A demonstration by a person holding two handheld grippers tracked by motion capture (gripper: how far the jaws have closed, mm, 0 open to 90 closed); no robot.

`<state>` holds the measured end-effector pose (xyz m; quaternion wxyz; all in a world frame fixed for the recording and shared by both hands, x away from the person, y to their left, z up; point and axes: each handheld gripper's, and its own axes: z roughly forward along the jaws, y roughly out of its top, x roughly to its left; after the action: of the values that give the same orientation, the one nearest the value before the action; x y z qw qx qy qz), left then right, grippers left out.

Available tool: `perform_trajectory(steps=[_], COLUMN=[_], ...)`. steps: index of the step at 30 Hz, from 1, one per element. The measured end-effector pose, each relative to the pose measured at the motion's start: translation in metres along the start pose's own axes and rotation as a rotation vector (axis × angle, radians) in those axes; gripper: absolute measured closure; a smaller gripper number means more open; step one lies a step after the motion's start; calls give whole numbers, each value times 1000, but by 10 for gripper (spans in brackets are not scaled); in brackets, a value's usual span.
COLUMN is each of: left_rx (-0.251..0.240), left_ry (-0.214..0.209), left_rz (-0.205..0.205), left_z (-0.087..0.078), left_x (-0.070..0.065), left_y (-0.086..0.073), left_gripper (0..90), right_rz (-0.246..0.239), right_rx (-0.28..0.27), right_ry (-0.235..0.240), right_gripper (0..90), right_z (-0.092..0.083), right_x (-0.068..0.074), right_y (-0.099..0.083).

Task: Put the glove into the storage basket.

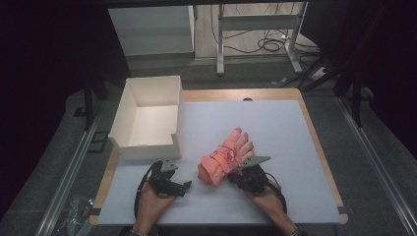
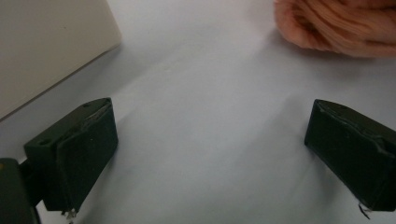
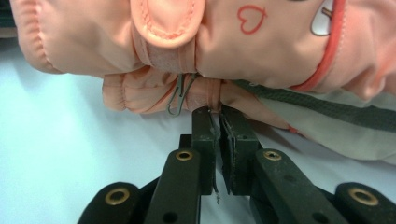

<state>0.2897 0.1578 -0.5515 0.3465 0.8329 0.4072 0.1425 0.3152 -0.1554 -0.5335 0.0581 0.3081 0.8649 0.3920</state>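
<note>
A pair of salmon-pink winter gloves (image 1: 223, 157) lies stacked near the middle of the white mat, fingers pointing to the far right. In the right gripper view the upper glove (image 3: 233, 42) shows a red heart outline, a strap tab and a small metal clip. My right gripper (image 3: 218, 114) sits at the gloves' near side, its jaws shut on a fold of the lower glove's fabric; the high view shows that gripper (image 1: 234, 173) against the cuff end. My left gripper (image 1: 184, 186) rests on the mat to the left of the gloves, and its jaws (image 2: 212, 112) stand wide open with nothing between them.
An open white box (image 1: 176, 110) stands at the table's far left, its corner (image 2: 42, 46) close ahead of my left gripper. The white mat (image 1: 290, 147) covers a wooden tabletop. Table legs and cables lie on the floor beyond.
</note>
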Motion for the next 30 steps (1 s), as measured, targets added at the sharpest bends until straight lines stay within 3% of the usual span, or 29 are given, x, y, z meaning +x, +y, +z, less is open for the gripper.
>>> perform_trajectory(steps=[14, 18, 25, 30], left_rx=[3, 5, 7, 6], left_ry=[3, 2, 4, 5], left_rz=[3, 1, 3, 5], left_z=[0, 0, 0, 0], left_x=[0, 0, -1, -1], left_y=[0, 0, 1, 1], left_gripper=[25, 25, 26, 26], right_rz=[-12, -29, -60, -61], right_rx=[-15, -12, -24, -35], right_ry=[-30, -31, -62, -110], right_gripper=[833, 783, 682, 587], right_z=[13, 13, -3, -18], right_x=[-7, -4, -4, -13], right_y=[13, 13, 11, 5])
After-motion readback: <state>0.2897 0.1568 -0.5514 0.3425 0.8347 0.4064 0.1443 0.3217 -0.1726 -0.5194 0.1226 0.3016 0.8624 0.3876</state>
